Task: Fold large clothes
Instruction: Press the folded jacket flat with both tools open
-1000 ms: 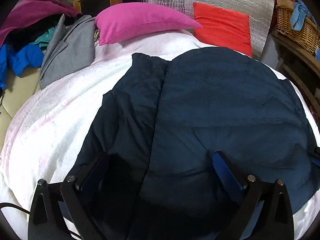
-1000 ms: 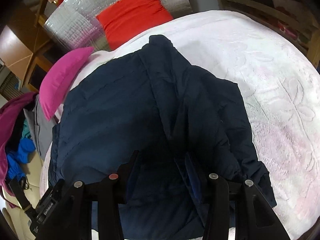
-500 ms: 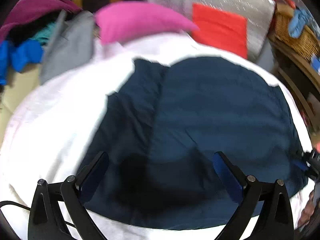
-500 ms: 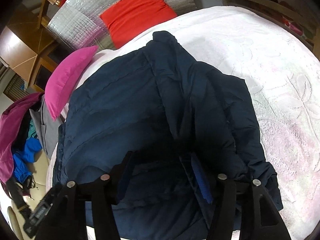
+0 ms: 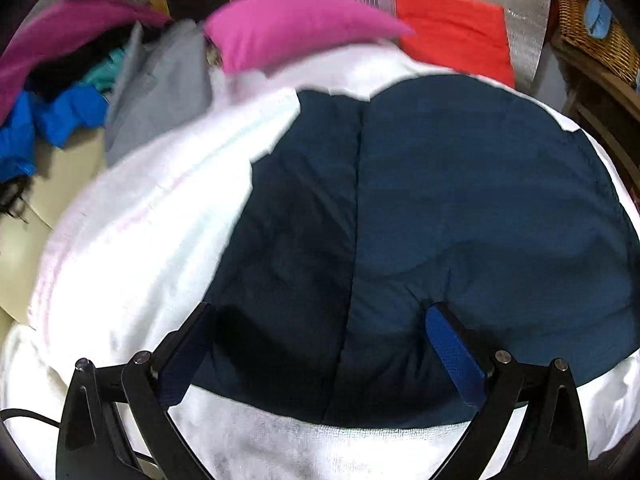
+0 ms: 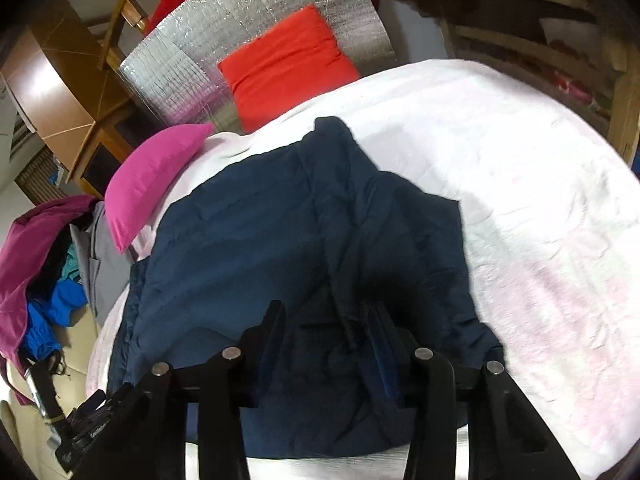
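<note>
Navy quilted jacket point(image 5: 460, 208) flat on white bedspread point(image 5: 132, 248); left gripper point(image 5: 320, 328) spread wide above near hem, right gripper point(image 6: 326, 320) closing, fabric between jaws.

We see a dark navy jacket point(image 5: 460, 208) on a white bedspread point(image 5: 140, 240) faintly embossed with pink flowers; near the bedspread's far edge lie 1 magenta pillow point(image 5: 296, 28) and 1 red-orange pillow point(image 5: 452, 32) against quilted silver foil point(image 6: 248, 40). Gripper pads point(image 5: 452, 356) are blue.
</note>
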Tool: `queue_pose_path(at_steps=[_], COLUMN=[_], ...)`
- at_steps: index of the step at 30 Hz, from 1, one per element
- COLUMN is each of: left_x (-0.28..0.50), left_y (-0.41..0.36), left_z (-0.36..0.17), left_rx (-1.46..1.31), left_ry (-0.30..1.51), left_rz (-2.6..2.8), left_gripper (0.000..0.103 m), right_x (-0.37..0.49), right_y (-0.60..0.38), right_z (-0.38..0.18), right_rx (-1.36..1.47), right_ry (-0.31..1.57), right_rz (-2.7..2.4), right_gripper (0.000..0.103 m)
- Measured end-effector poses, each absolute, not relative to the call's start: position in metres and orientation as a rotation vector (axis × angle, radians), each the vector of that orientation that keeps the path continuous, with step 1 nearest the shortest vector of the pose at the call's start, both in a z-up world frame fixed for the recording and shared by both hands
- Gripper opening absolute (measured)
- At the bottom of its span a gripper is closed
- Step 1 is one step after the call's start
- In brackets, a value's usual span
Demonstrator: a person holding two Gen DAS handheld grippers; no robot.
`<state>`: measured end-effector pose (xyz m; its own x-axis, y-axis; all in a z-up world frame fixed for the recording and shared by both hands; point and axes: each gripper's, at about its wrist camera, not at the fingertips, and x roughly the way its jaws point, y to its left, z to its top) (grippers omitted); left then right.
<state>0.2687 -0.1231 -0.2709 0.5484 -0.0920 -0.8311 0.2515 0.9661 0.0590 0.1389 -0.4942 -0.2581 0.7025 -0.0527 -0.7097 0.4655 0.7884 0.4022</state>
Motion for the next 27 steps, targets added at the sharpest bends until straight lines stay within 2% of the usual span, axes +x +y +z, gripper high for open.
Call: queue_pose_path(at_steps=[5,11,13,18,27], left_x=[0.273,0.263,0.271,0.300,0.292], left_y=[-0.123,-0.113,-0.105,-0.087,-0.069], left_z=[-0.272,-0.244,-0.246,-0.274,-0.254], left_rx=[0.173,0.204,0.182,0.090,0.116], left_ry=[0.974,0.817,0.837,1.017,0.925], left_rz=[-0.235,-0.184,-0.157,-0.165,-0.128], left_gripper=[0.103,0.103,0.103,0.103,0.103], right_x=[0.146,0.132,0.128,0.143,0.137], right_y=[-0.513,-0.523,-0.529,-0.532,-0.516], right_z=[-0.285,-0.261,-0.255,-0.282,-0.258], right_rx=[0.645,0.688,0.680,0.701,0.696], right_ry=[0.862,0.759,0.730,0.853,0.756], right_rz=[-0.297,-0.265,-0.285,-0.295,-0.241], right_gripper=[0.039,0.039,0.039,0.039,0.042])
